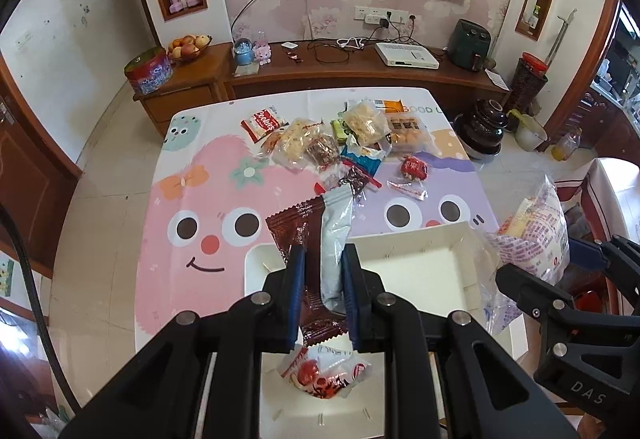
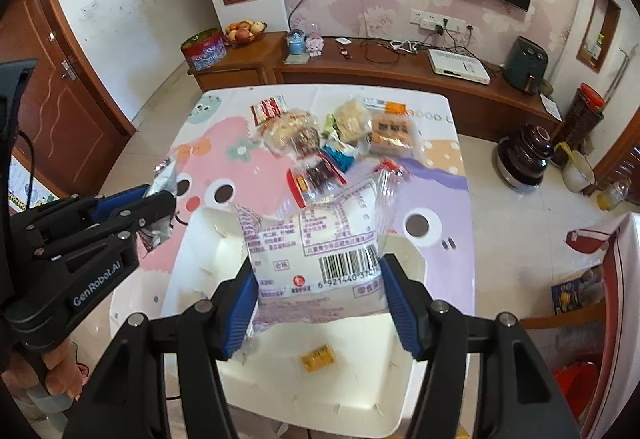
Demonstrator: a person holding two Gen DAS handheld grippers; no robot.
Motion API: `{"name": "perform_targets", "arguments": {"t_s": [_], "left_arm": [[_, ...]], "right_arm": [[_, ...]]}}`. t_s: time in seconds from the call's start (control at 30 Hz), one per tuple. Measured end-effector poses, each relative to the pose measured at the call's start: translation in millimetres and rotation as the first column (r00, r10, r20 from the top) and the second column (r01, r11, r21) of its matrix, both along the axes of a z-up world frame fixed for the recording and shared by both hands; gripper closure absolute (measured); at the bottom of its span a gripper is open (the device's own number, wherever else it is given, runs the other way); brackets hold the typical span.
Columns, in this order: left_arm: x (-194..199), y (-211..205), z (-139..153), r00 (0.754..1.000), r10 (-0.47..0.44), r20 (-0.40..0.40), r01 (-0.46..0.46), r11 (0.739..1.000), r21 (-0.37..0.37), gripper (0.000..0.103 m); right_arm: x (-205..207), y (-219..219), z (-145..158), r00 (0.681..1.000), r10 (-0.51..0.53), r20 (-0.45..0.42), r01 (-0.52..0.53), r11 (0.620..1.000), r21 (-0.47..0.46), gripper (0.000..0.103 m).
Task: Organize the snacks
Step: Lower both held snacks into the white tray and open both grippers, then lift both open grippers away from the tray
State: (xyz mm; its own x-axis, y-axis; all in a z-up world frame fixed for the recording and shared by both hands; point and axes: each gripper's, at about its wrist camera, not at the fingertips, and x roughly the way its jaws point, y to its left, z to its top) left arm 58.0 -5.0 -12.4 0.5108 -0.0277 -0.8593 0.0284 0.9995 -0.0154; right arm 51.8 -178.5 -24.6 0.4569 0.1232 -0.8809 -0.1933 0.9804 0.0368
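The table [image 1: 120,239] carries a white box [image 2: 200,239] near its front edge, and the snack pile [image 1: 340,135] lies beyond. The right gripper [image 2: 320,299] holds wide a clear bread bag [image 2: 316,239] above the box. The left gripper [image 1: 322,295] pinches narrow a brown packet [image 1: 292,227]. I think each should lower well inside its section before opening.

Tray [image 2: 208,239] sits at the table's [image 1: 152,239] near edge. Snack pile [image 1: 340,143] lies behind it, mid-table. Left packet [image 1: 316,235] and right bag [image 2: 320,263] hang above the tray, side by side. One wrapper [image 2: 318,357] lies in the tray.
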Motion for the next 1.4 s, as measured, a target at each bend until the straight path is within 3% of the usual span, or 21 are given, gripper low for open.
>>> {"name": "perform_targets", "arguments": {"t_s": [0.87,1.0,1.07,1.13,1.4], "left_arm": [[-18,-14,-25,0.996,0.011,-0.083,-0.008,0.999,0.04,0.086],[-20,-15,-23,0.997,0.011,-0.076,-0.006,0.998,0.061,0.063],[-21,-14,-22,0.997,0.009,-0.071,-0.004,0.998,0.067,0.039],[-23,-14,-21,0.998,0.005,-0.063,0.0,0.997,0.076,0.031],[-26,-13,-20,0.998,0.007,-0.059,-0.002,0.996,0.085,0.027]], "right_arm": [[-22,-6,-19,0.997,-0.018,-0.072,0.016,1.0,-0.023,0.039],[-21,-5,-22,0.996,-0.022,-0.09,0.02,1.0,-0.021,0.039],[-22,-5,-22,0.996,-0.022,-0.088,0.021,1.0,-0.021,0.039],[-22,-6,-22,0.996,-0.021,-0.091,0.02,1.0,-0.021,0.039],[-25,-4,-24,0.996,-0.021,-0.092,0.019,0.999,-0.028,0.039]]}}
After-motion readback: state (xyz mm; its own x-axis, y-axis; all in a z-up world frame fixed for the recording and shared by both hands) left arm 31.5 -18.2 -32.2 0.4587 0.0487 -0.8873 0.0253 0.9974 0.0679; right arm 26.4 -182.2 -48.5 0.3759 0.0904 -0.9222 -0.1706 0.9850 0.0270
